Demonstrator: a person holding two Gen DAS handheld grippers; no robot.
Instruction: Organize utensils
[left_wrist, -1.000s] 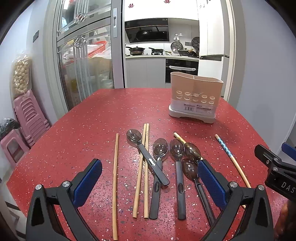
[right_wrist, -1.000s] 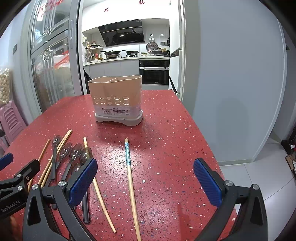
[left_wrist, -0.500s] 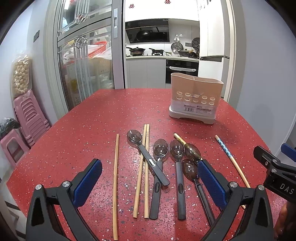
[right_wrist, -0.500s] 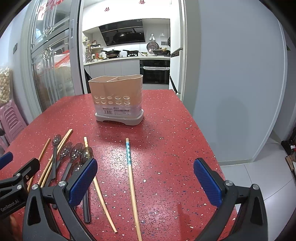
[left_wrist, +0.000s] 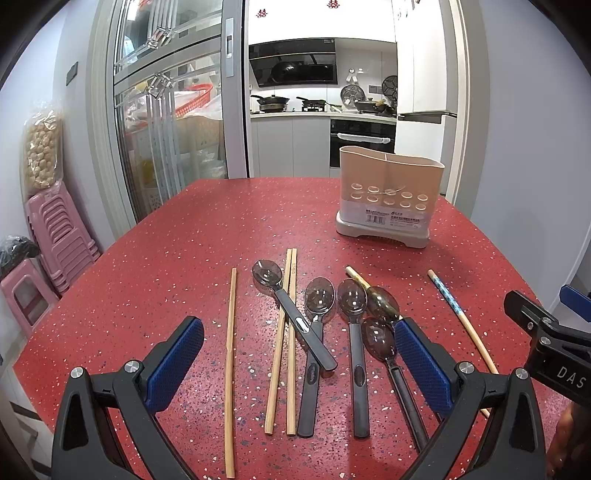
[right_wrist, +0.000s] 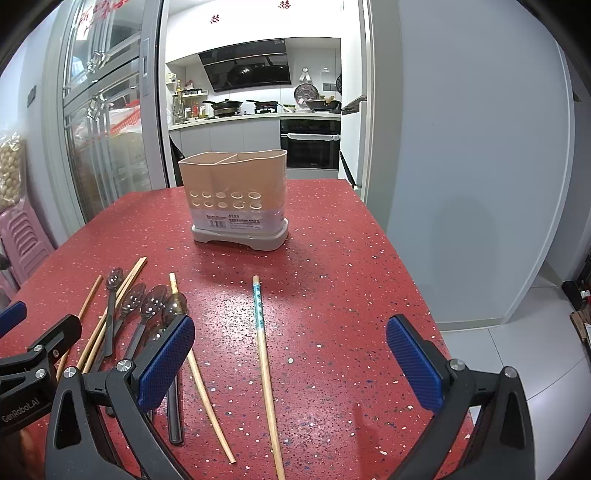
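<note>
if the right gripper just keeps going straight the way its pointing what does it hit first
Probably the blue-patterned chopstick, which lies on the red table between the open right gripper fingers. The utensil holder sits farther on, slightly left. Depth is unclear.

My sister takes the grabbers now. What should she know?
Left hand-held gripper: open, empty, above the spoons.
Right hand-held gripper: open, empty, above the blue-patterned chopstick.
Holder: upright at the table's far side; nothing sticks out of it.
Five spoons and five chopsticks lie flat on the table; one spoon lies across the chopstick pair.
Done: nothing. Left: put every utensil into the holder.
</note>
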